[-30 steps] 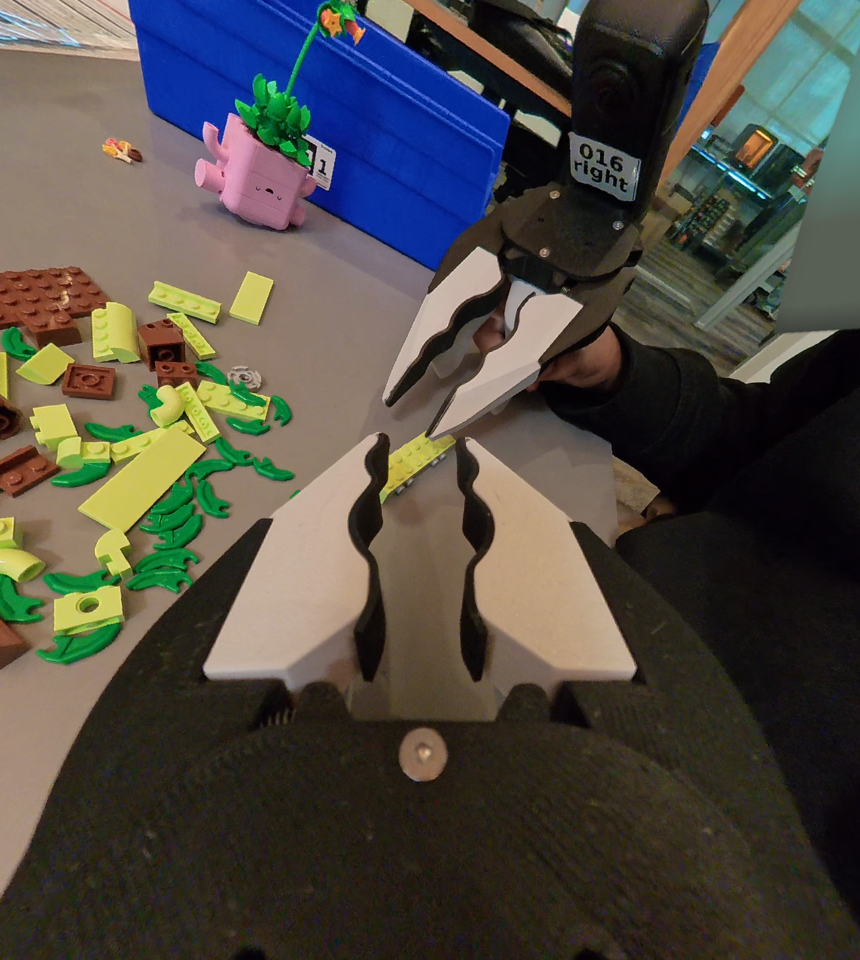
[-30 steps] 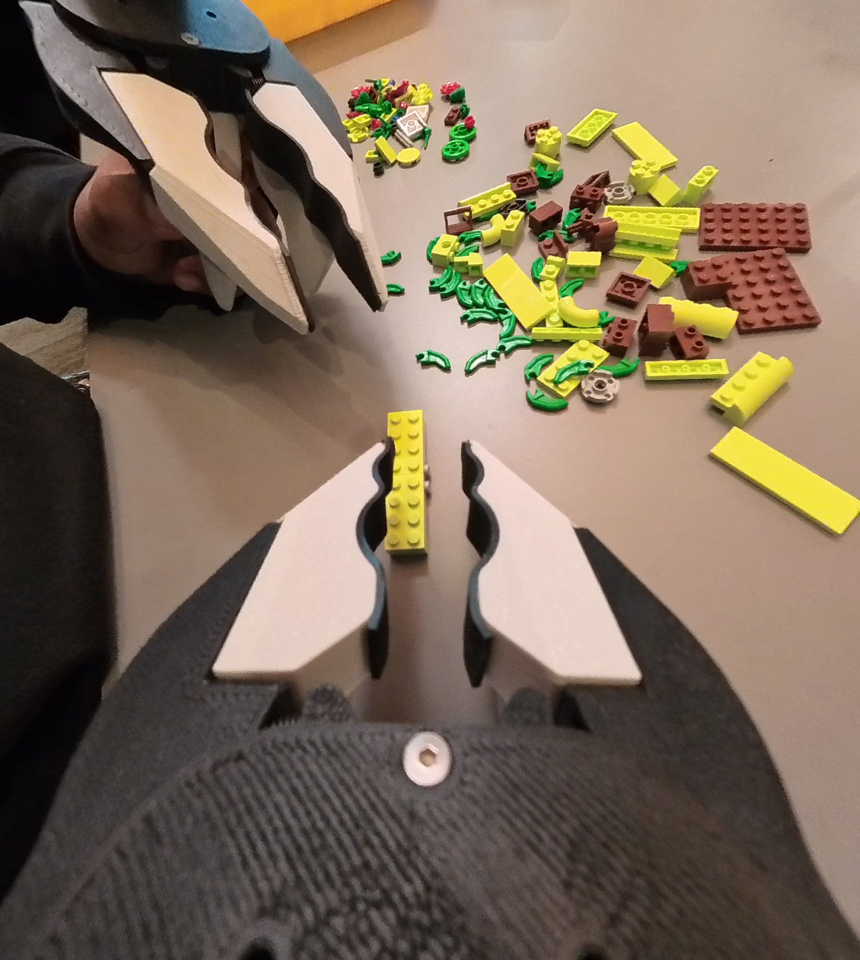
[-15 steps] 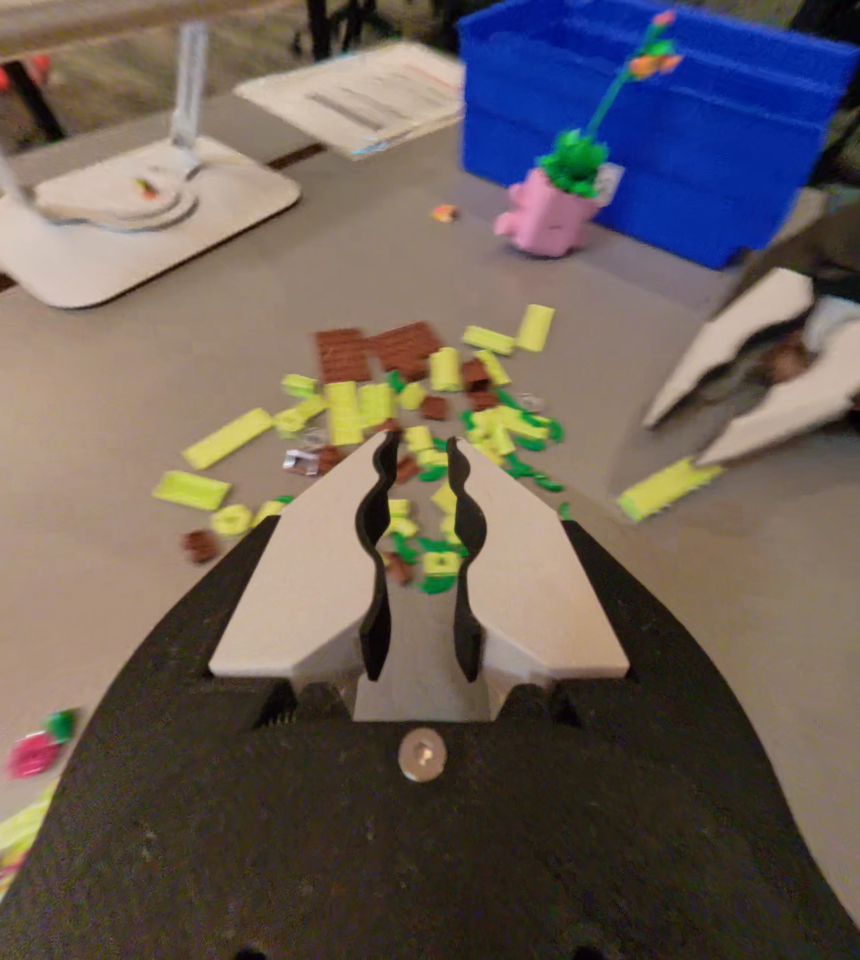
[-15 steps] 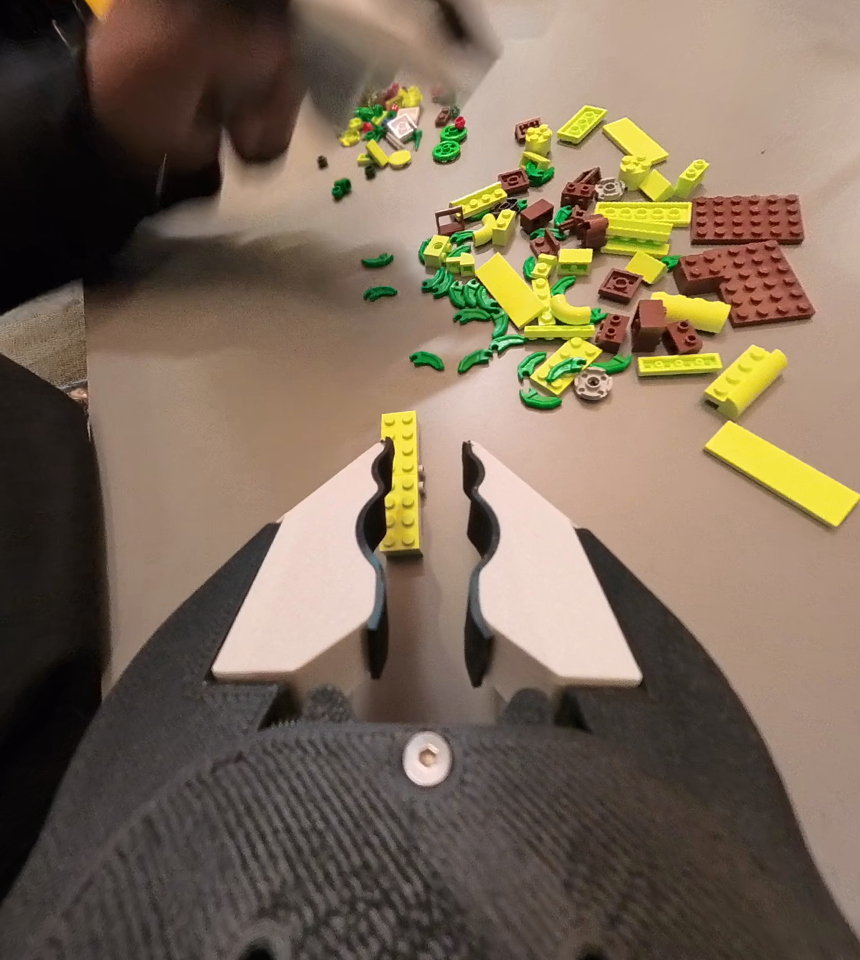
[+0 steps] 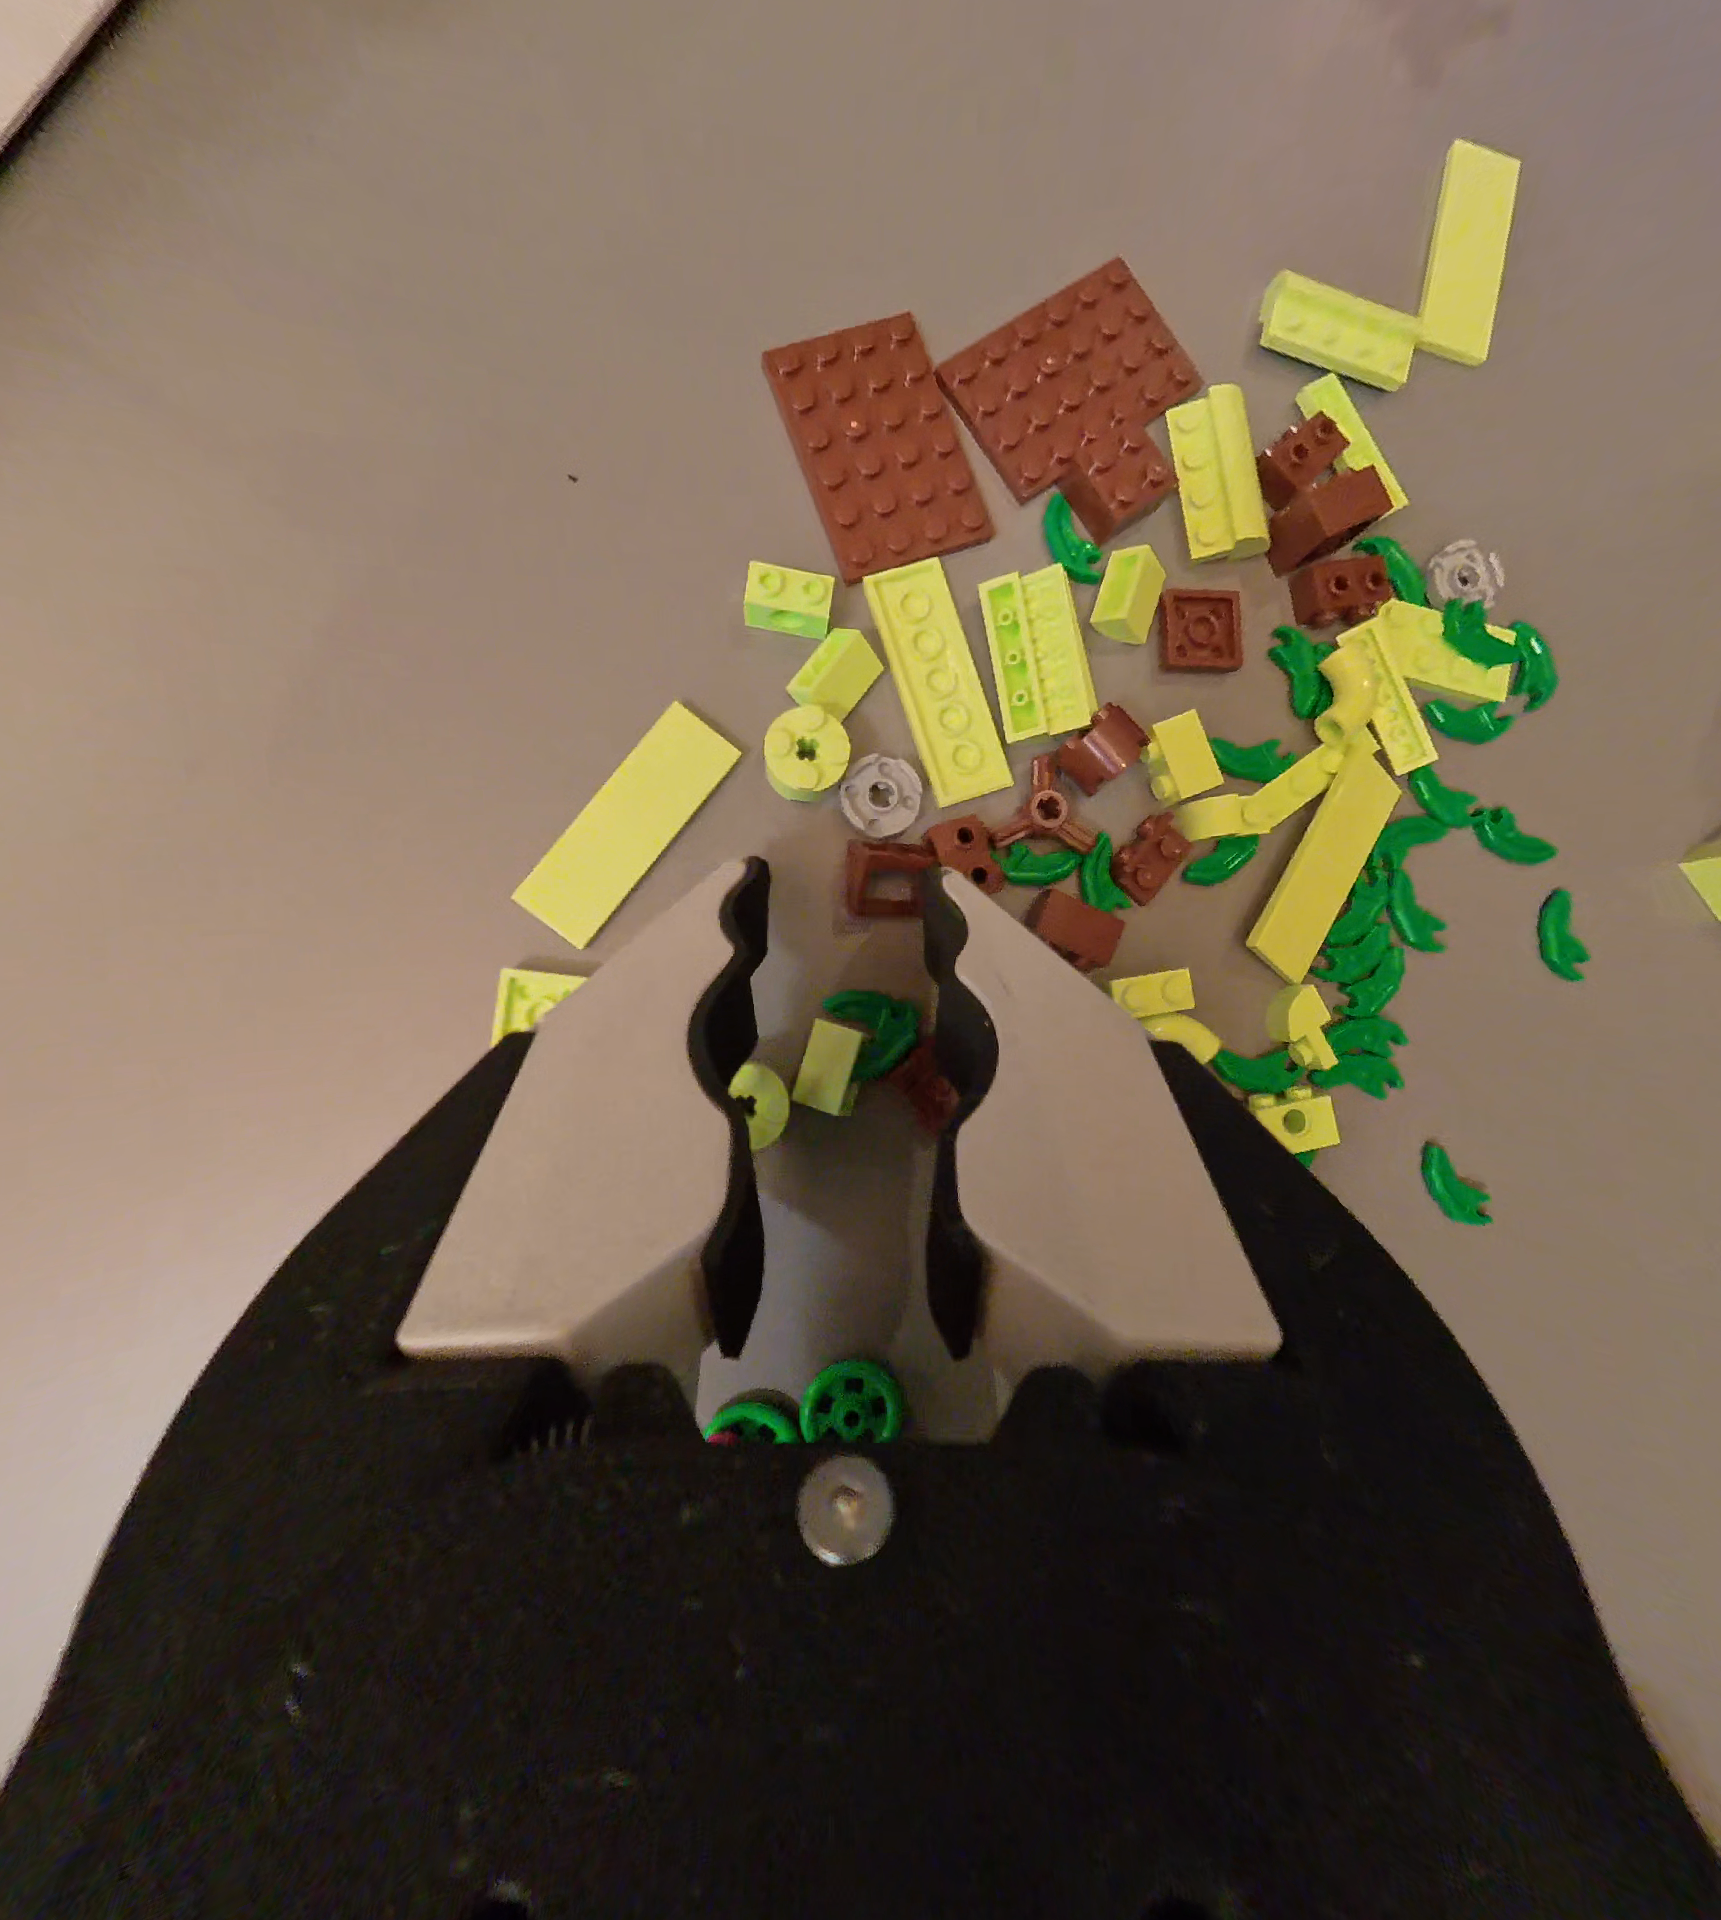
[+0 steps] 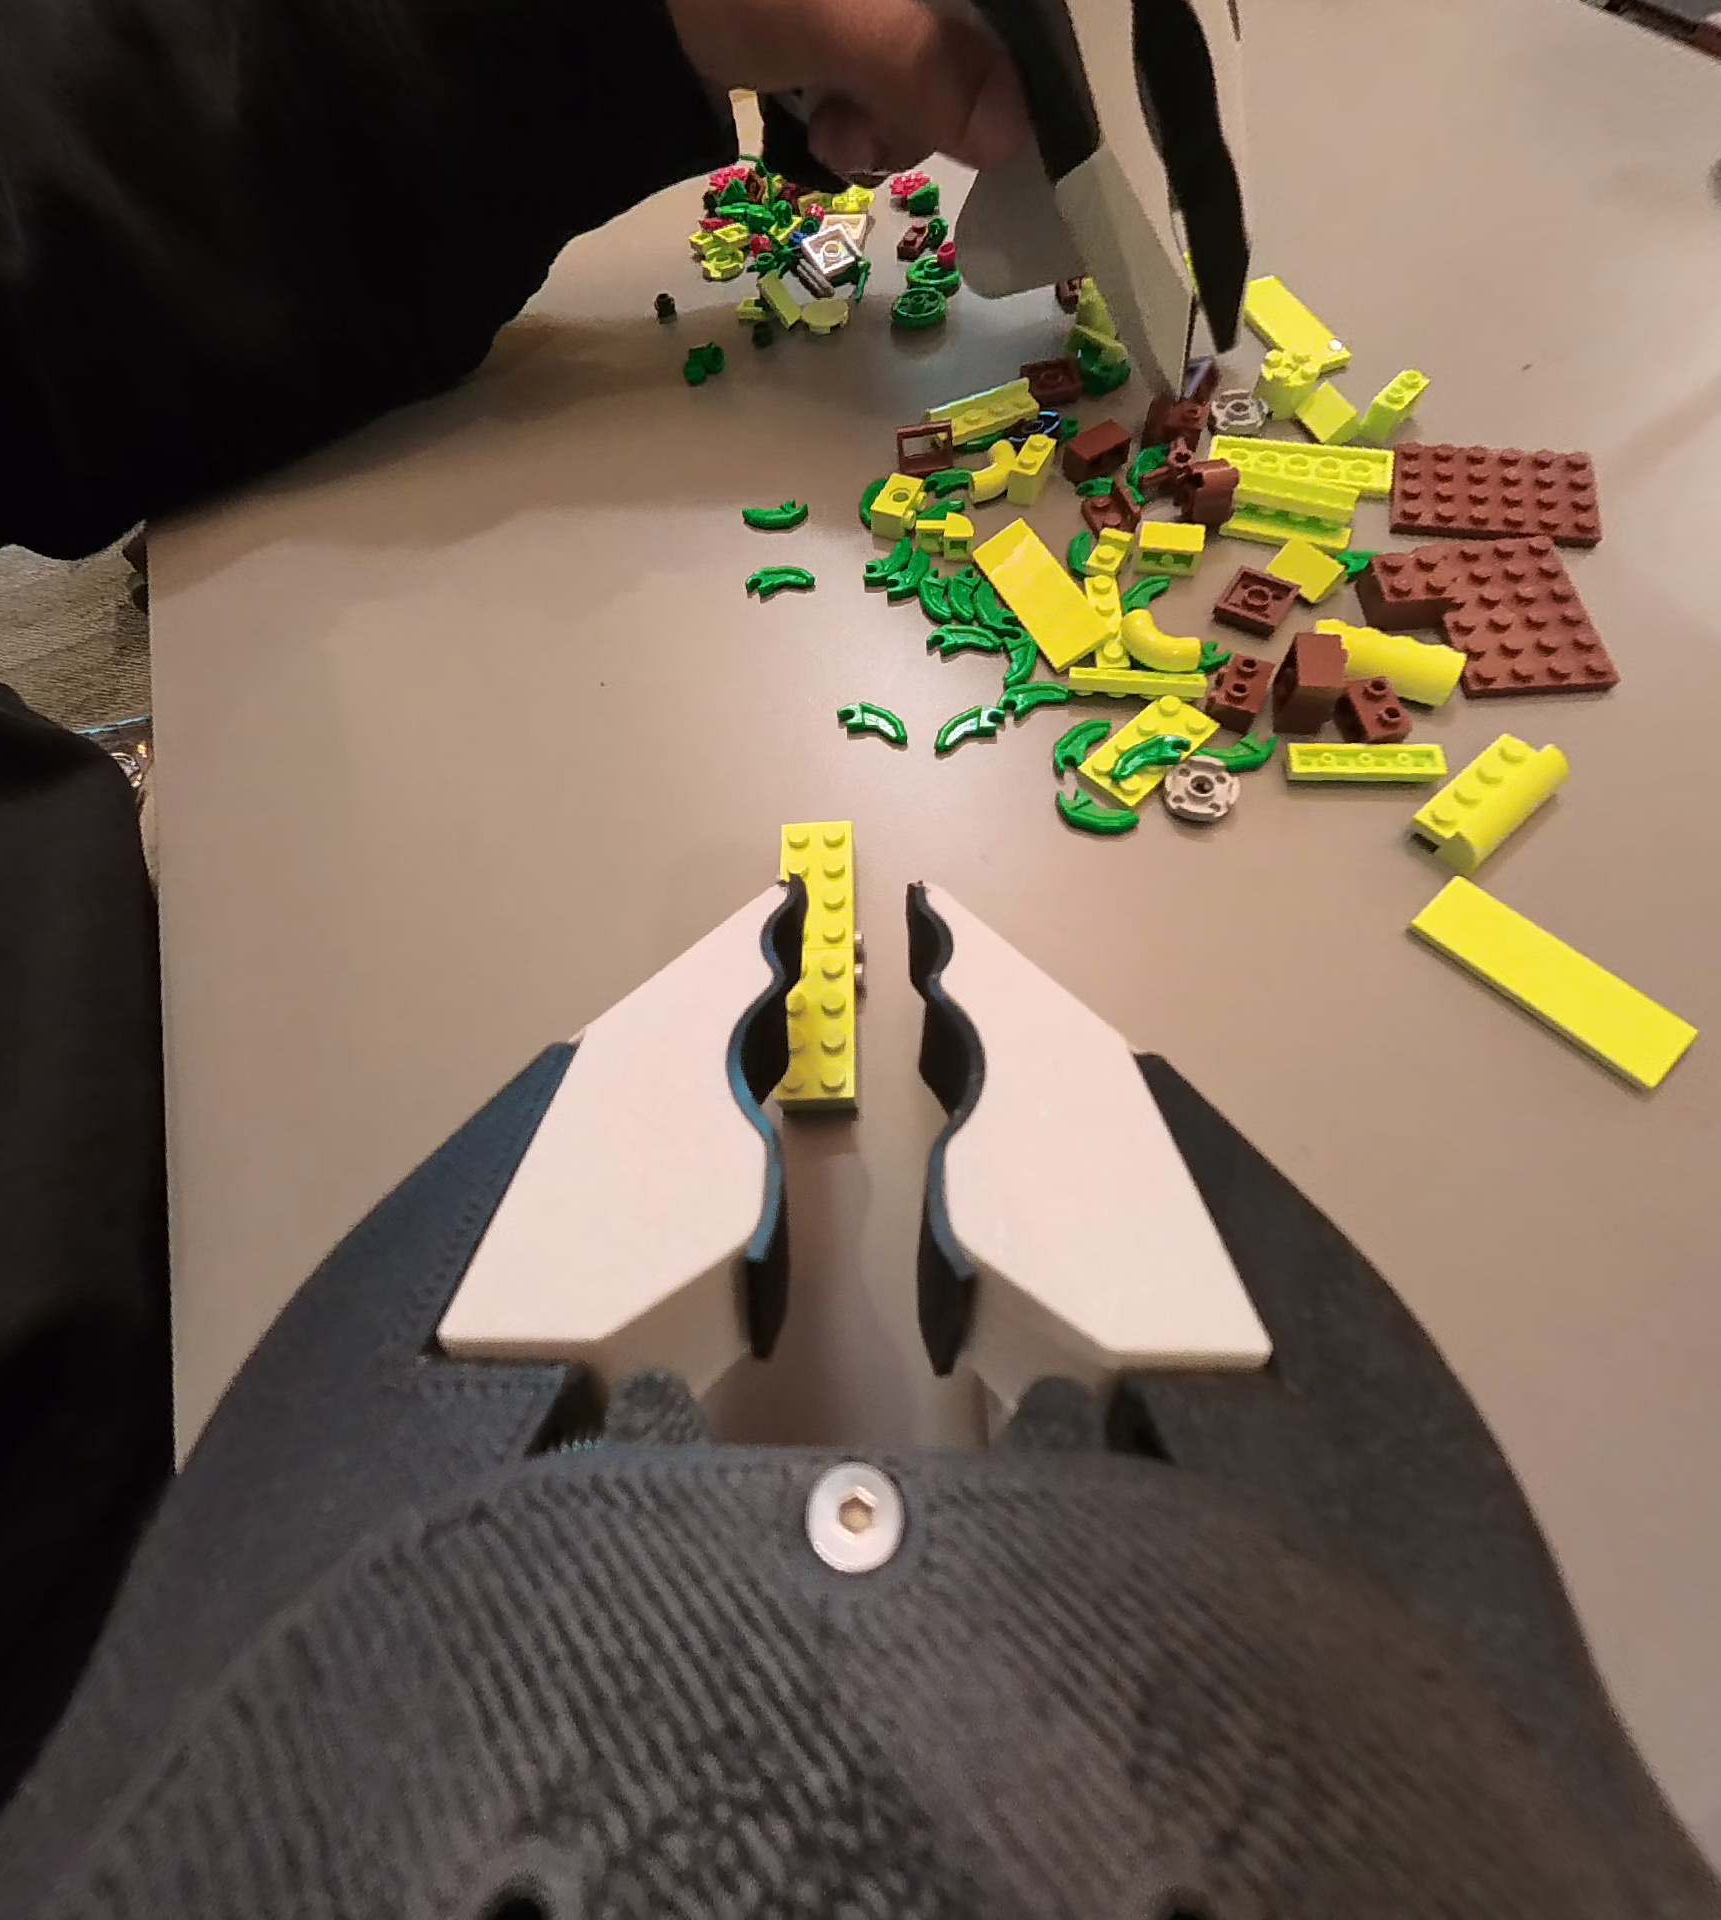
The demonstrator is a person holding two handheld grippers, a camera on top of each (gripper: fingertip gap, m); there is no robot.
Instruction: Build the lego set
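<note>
Lego pieces (image 6: 1240,582), a loose spread of lime-yellow, brown and green plastic bits, were lying all over the grey tabletop (image 6: 523,790), mostly off to the far right in the right wrist view. The left gripper (image 5: 845,894) was pointing pretty much straight down over the near edge of that pile, jaws parted with nothing between them, just the pile showing through the gap: a small lime-yellow slope brick (image 5: 828,1065), a round lime-yellow stud piece (image 5: 762,1103) and a green leaf (image 5: 871,1023). Right past its tips sat a small brown window-frame piece (image 5: 885,891) and a grey round plate (image 5: 882,823).

Further up were two flat brown studded plates (image 5: 882,442), side by side and touching, with a long smooth lime-yellow tile (image 5: 627,823) off to the left of the pile on its own.

The right gripper (image 6: 851,894) was well apart from all that, low over the bare table with its jaws spread. A long lime-yellow studded plate assembly (image 6: 820,966) was lying between them, snug against the left finger, with a clear gap to the right one, so not clamped. From that view you could also see the left gripper hanging over the far side of the pile, a hand (image 6: 866,83) in a black sleeve holding it. A second, smaller heap of tiny green, pink and yellow bits (image 6: 804,255) sat beyond, near that sleeve.
</note>
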